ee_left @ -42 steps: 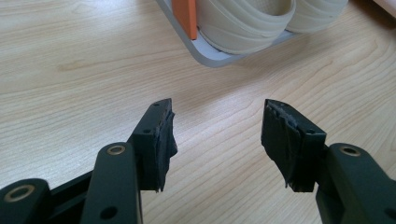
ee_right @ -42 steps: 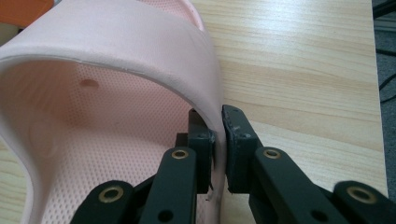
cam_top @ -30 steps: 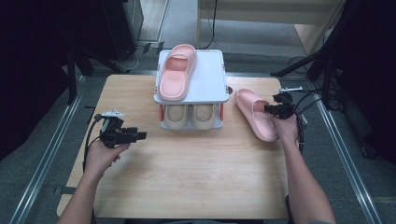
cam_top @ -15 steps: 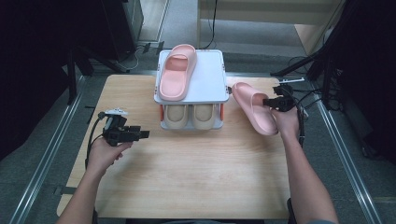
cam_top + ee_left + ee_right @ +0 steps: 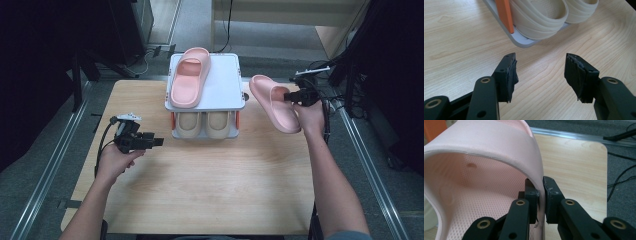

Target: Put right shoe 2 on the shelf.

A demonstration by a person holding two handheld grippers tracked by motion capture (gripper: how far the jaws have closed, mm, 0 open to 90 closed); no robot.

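Lighting even, overhead; table bright, surroundings beyond it fall to near black at left & right edges. Shadows soft, short, under rack and forearms. High view slightly soft, low detail, no glare. Left gripper view: wood grain sharp, jaw tips near lens a bit soft. Right gripper view: pink slipper close to lens, strap edge mildly blurred, background floor defocused

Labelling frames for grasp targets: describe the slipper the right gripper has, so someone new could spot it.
Start at the two-tier shoe rack at the back of the wooden table; a pink slipper lies on its top, a beige pair below. The target is the other pink slipper, off the rack's right side. It alone is off the rack, its strap pinched by the right gripper.
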